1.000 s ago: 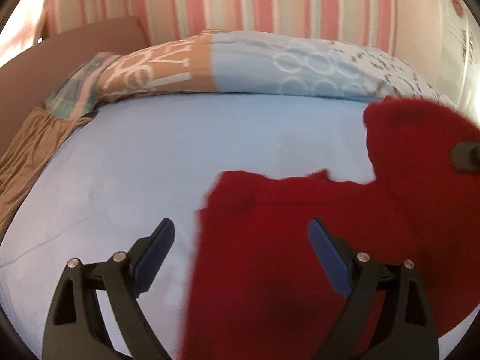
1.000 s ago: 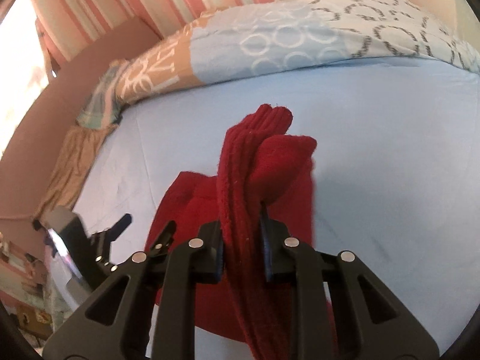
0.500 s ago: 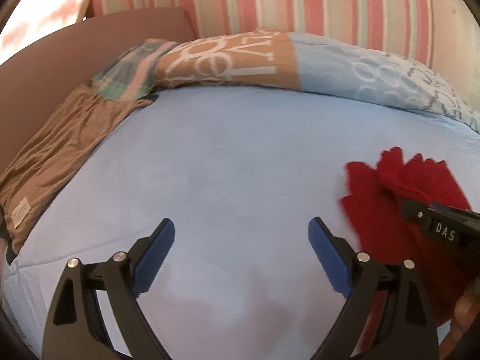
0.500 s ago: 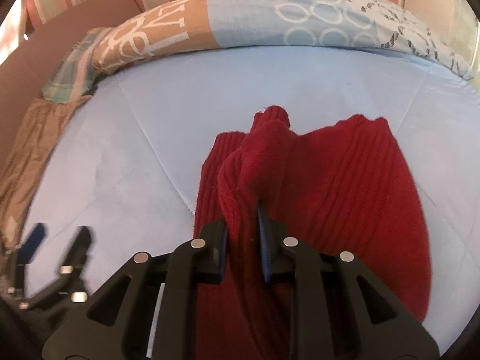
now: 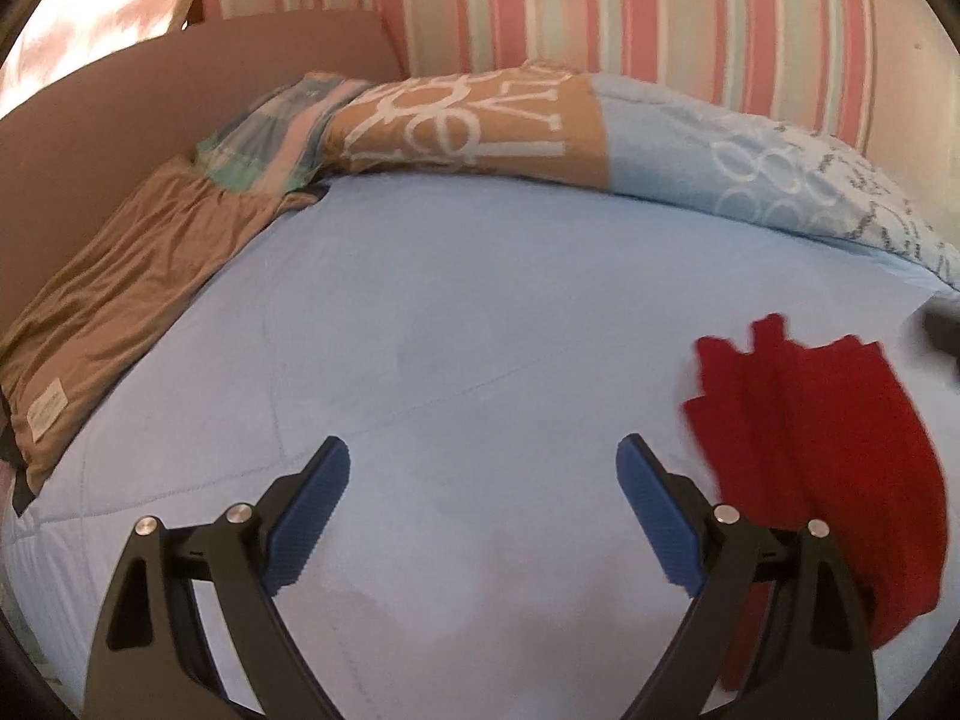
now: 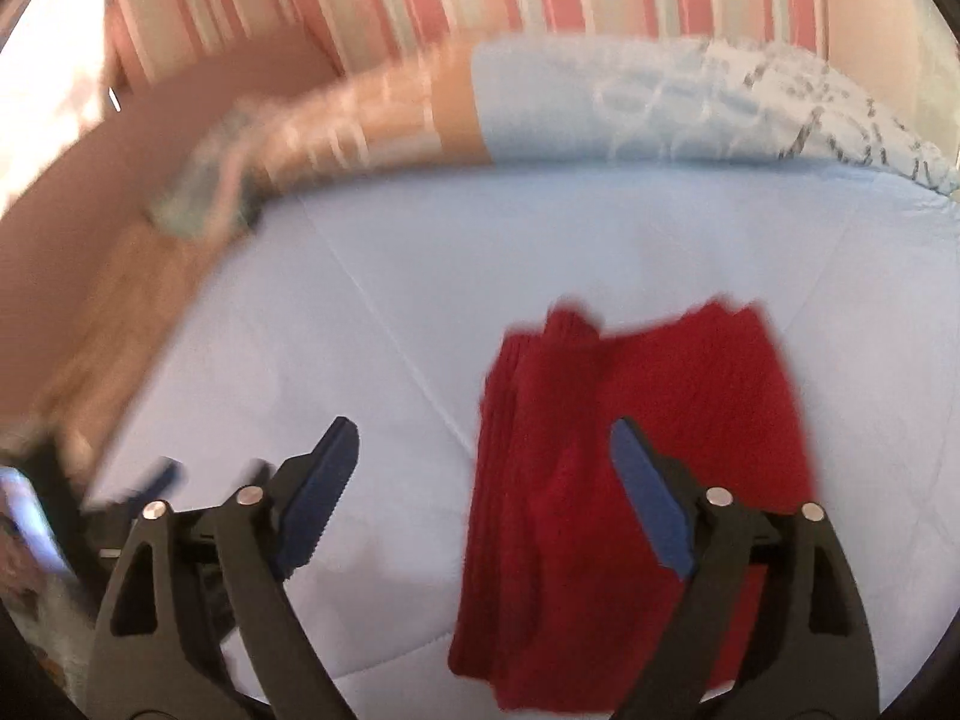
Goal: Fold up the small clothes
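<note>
A red knit garment [image 6: 630,480] lies folded on the light blue bedsheet [image 6: 540,252]. In the left wrist view it [image 5: 828,456] lies at the right, beyond my right finger. My right gripper [image 6: 486,486] is open and empty, just above the garment's left part. My left gripper [image 5: 483,501] is open and empty over bare sheet [image 5: 450,330], to the left of the garment. The left gripper shows blurred at the lower left of the right wrist view [image 6: 138,492].
A patterned duvet [image 5: 540,126] is bunched along the far side of the bed. A folded brown garment [image 5: 120,300] lies at the left edge beside a brown headboard [image 5: 120,108]. A striped pink curtain [image 5: 600,6] hangs behind.
My right gripper has let go of the red garment and opened; the garment now lies flat. My left gripper has moved left, away from the garment.
</note>
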`<state>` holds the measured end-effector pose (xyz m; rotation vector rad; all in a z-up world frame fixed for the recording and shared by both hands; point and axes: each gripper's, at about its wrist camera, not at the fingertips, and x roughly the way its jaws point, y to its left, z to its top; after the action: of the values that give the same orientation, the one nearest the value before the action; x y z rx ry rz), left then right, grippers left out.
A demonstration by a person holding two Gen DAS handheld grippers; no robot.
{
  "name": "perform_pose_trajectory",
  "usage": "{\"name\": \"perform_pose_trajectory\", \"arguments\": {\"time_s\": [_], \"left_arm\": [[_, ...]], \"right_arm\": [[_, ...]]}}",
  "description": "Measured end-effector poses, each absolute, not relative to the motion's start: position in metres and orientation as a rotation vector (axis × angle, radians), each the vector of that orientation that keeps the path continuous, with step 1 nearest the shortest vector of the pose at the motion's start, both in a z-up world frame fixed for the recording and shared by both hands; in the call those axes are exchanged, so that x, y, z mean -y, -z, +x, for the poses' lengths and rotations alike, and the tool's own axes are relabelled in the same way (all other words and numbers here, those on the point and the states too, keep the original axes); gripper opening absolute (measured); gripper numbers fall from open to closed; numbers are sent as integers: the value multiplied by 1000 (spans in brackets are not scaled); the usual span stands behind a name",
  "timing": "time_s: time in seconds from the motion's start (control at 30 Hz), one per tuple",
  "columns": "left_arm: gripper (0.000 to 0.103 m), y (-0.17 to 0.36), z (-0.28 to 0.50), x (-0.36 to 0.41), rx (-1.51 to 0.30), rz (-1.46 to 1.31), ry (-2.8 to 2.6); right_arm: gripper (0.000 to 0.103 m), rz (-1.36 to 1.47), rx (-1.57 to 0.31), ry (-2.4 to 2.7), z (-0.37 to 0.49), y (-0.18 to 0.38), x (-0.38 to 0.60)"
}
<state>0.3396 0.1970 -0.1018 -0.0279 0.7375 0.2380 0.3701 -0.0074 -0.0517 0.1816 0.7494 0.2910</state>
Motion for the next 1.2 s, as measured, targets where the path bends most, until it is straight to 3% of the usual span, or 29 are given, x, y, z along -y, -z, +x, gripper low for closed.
{"name": "perform_pose_trajectory", "arguments": {"time_s": [0.07,0.3,0.7,0.77,0.83,0.9,1.1,1.13,1.2], "left_arm": [[91,95,341,-183,-736,-43,-204],[91,95,350,-104,-772,-68,-32],[88,163,381,-53,-962,-146,81],[55,166,380,-51,-965,-178,115],[35,160,377,-45,-944,-146,121],[31,150,373,-48,-920,-151,100],[33,162,370,-69,-915,-28,-61],[40,168,370,-70,-923,-15,-64],[72,172,365,-65,-881,89,-114]], "right_arm": [[100,200,-720,-284,366,39,47],[100,226,-772,-196,361,59,158],[100,231,-805,-190,340,91,197],[100,230,-817,-198,340,97,194],[100,216,-827,-203,341,103,189],[100,200,-838,-216,342,108,181],[100,90,-847,-252,349,127,139],[100,74,-861,-256,353,134,134],[100,10,-904,-250,361,156,119]]}}
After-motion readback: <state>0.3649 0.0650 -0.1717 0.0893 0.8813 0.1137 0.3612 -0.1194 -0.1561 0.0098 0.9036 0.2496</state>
